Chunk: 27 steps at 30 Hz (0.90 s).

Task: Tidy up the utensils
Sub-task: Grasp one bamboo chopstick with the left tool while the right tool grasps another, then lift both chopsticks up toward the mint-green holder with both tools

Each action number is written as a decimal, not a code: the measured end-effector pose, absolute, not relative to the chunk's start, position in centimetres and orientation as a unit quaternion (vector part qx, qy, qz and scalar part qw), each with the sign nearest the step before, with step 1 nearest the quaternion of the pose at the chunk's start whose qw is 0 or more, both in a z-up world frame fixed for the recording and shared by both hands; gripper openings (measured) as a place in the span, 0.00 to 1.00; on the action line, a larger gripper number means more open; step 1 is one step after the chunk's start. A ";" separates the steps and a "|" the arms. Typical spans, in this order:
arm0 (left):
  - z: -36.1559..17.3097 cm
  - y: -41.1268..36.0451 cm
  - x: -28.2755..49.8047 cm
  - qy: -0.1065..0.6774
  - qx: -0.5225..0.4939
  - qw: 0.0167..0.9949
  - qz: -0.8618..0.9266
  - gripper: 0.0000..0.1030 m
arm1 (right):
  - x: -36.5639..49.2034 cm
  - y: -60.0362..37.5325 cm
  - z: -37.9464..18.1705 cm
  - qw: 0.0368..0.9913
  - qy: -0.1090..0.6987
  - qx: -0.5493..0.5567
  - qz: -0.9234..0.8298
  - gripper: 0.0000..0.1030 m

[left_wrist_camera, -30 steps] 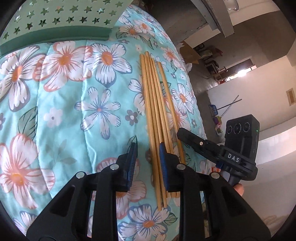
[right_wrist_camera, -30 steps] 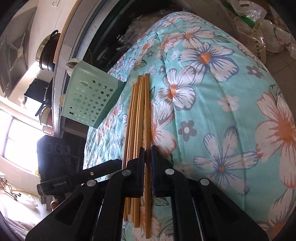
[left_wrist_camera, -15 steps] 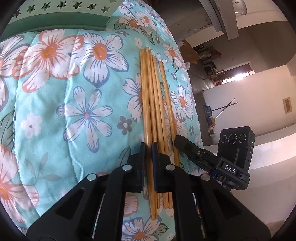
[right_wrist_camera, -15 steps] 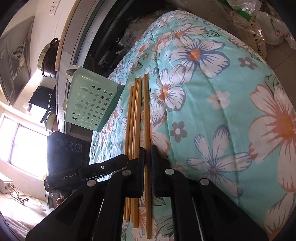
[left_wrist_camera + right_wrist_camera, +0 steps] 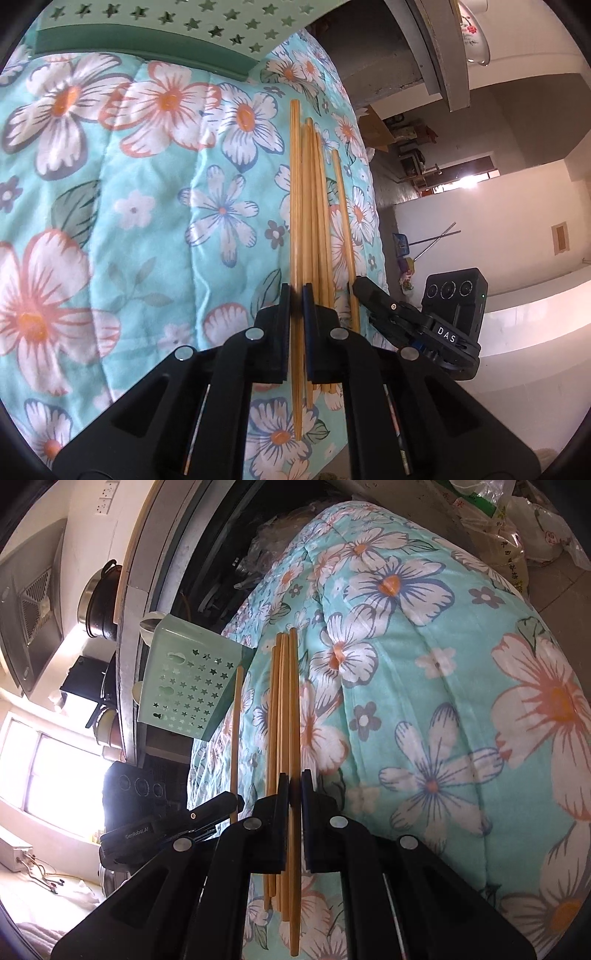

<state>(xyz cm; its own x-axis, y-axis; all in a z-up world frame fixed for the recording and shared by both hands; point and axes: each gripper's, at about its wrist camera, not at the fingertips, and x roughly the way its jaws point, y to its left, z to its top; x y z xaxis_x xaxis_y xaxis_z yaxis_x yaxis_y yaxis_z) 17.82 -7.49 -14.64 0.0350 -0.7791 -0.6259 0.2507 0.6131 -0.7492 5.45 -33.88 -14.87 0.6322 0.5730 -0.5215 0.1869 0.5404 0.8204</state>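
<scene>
Several wooden chopsticks [image 5: 314, 221] lie side by side on a floral turquoise quilt [image 5: 147, 221]. My left gripper [image 5: 295, 291] is shut on the leftmost chopstick [image 5: 294, 184], which sticks out further than the rest. In the right wrist view, that chopstick [image 5: 236, 720] stands apart, left of the bunch [image 5: 279, 709], with the left gripper [image 5: 231, 801] shut on it. My right gripper [image 5: 294, 775] is shut on the rightmost chopstick [image 5: 293, 701]. The right gripper [image 5: 360, 288] also shows at the bunch's right side. A green star-punched basket [image 5: 184, 686] stands at the quilt's far end.
The green basket [image 5: 147, 14] fills the top of the left wrist view. The quilt [image 5: 443, 664] drops off at its edges. A pot [image 5: 98, 605] sits on a counter at the left, and plastic bags [image 5: 517, 524] lie beyond the quilt. A dustpan [image 5: 402, 245] stands on the floor.
My left gripper has shut on the leftmost chopstick and drawn it away from the bunch. The right gripper has stayed shut on its chopstick and barely moved.
</scene>
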 end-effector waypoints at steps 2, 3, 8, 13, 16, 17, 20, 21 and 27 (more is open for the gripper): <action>-14.2 -6.1 17.3 0.578 -0.227 0.692 -0.368 0.05 | 5.1 -33.3 -14.2 0.776 0.410 0.460 0.132 0.06; -14.0 -5.3 16.9 0.577 -0.228 0.696 -0.363 0.05 | 5.0 -33.0 -13.9 0.777 0.410 0.459 0.134 0.06; -12.8 -0.7 15.4 0.566 -0.215 0.733 -0.309 0.05 | 4.3 -30.1 -13.0 0.766 0.427 0.454 0.159 0.06; -12.2 3.2 13.5 0.564 -0.181 0.769 -0.241 0.05 | 3.9 -26.0 -13.1 0.770 0.464 0.409 0.158 0.06; -13.0 5.1 12.8 0.569 -0.181 0.773 -0.215 0.05 | 4.2 -23.9 -13.7 0.774 0.488 0.377 0.145 0.07; -13.4 5.4 12.6 0.571 -0.180 0.772 -0.212 0.05 | 4.4 -23.3 -13.7 0.779 0.493 0.361 0.140 0.07; -13.8 5.7 12.3 0.568 -0.170 0.776 -0.215 0.06 | 5.2 -21.8 -13.0 0.792 0.508 0.312 0.132 0.07; -13.7 5.7 12.3 0.567 -0.165 0.777 -0.216 0.06 | 5.5 -21.4 -12.6 0.796 0.513 0.294 0.128 0.08; -11.5 4.9 14.2 0.555 -0.133 0.790 -0.223 0.16 | 7.9 -20.4 -10.0 0.818 0.516 0.222 0.125 0.26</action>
